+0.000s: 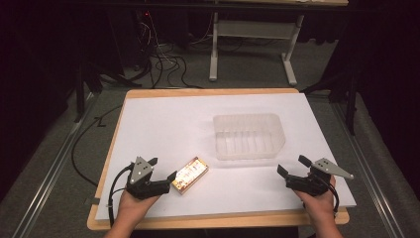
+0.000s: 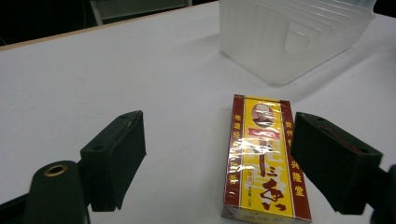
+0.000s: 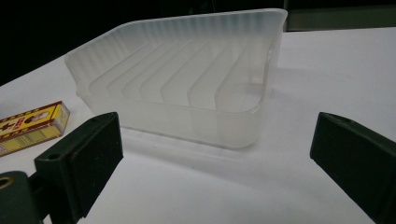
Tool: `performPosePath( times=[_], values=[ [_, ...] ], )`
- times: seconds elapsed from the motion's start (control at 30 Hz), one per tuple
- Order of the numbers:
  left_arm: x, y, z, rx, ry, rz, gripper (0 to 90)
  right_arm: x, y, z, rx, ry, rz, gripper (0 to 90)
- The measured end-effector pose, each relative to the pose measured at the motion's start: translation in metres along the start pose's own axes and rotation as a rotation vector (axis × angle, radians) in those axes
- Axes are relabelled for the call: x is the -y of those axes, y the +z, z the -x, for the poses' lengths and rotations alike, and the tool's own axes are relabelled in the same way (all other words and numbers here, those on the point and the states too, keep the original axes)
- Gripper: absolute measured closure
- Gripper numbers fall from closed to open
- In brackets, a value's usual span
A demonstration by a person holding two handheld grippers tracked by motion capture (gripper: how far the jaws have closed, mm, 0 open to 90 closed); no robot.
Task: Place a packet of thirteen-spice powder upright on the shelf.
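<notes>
Black jaws, left gripper (image 1: 162, 168): spread wide, nothing between the pads; held in the person's left hand (image 1: 130, 206) at the near left of the white table top (image 1: 168, 124). In the left gripper view (image 2: 219, 158) the right jaw stands just beside the long edge of the box, and I cannot tell whether it touches.
Black jaws, right gripper (image 1: 293, 165): also spread, holding nothing (a grey three-cornered plate rides on top); held in the right hand (image 1: 319, 203) at the near right of the table. In the right gripper view (image 3: 215, 158) its jaws frame the bin from the near side, apart from it.
Landmark, plastic bin (image 1: 248, 136): translucent, ribbed inside, open at the top, upright right of the table's middle; nothing shows inside it (image 3: 187, 88).
Yellow and red box (image 1: 190, 174): flat on the table, near and left of the bin, lying at a slant, well clear of the bin's wall. Its face (image 2: 264, 158) is glossy with printed characters and a small portrait (the wrap glares under the light). Also seen left of the bin (image 3: 32, 126) in the right gripper view.
Left gripper to bin: farther left and nearer than the box.
Right gripper to bin: near and right of it, apart.
Beyond the bin: table's wooden rim (image 1: 213, 92), then grey floor with black cables (image 1: 166, 64) and a white table frame (image 1: 252, 44).
</notes>
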State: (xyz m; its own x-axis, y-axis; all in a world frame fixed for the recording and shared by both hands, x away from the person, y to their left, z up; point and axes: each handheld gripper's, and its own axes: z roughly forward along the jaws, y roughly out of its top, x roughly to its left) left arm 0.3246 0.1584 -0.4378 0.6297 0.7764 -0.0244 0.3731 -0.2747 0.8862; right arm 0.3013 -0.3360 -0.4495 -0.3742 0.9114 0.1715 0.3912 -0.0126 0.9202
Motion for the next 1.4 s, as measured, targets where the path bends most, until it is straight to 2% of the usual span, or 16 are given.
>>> performPosePath(
  times=[0.3,0.8,0.83,0.87,0.97,1.0,1.07,1.1,1.17,1.2,1.23,1.4],
  values=[
    [-0.009,0.011,0.006,0.040,-0.015,-0.116,17.7,-0.001,0.000,-0.002,-0.006,-0.006,-0.004,2.8],
    [-0.034,0.045,0.020,0.066,0.115,-0.410,20.0,-0.001,0.002,-0.004,-0.016,-0.020,-0.008,2.9],
    [-0.034,0.045,0.020,0.066,0.115,-0.410,20.0,-0.001,0.002,-0.004,-0.018,-0.018,-0.011,3.0],
    [-0.036,0.052,0.021,0.071,0.116,-0.460,19.8,-0.001,0.002,-0.004,-0.016,-0.018,-0.014,3.1],
    [-0.038,0.059,0.023,0.074,0.128,-0.523,19.4,-0.001,0.002,-0.004,-0.016,-0.019,-0.015,3.1],
    [-0.038,0.063,0.027,0.070,0.090,-0.515,19.2,-0.001,0.002,-0.005,-0.017,-0.017,-0.014,3.1],
    [-0.040,0.066,0.028,0.087,0.093,-0.557,18.8,-0.001,0.002,-0.005,-0.019,-0.018,-0.014,3.1],
    [-0.042,0.068,0.029,0.095,0.098,-0.581,18.3,-0.001,0.002,-0.004,-0.017,-0.018,-0.015,3.1],
    [-0.046,0.071,0.029,0.107,0.138,-0.637,18.2,-0.001,0.003,-0.004,-0.018,-0.017,-0.015,3.2],
    [-0.046,0.071,0.029,0.107,0.138,-0.637,18.2,-0.001,0.003,-0.004,-0.018,-0.017,-0.015,3.2],
    [-0.049,0.075,0.030,0.115,0.159,-0.681,18.1,-0.001,0.003,-0.005,-0.019,-0.018,-0.015,3.2],
    [-0.053,0.084,0.033,0.123,0.203,-0.783,17.4,-0.001,0.003,-0.005,-0.019,-0.020,-0.016,3.2]
  ],
)
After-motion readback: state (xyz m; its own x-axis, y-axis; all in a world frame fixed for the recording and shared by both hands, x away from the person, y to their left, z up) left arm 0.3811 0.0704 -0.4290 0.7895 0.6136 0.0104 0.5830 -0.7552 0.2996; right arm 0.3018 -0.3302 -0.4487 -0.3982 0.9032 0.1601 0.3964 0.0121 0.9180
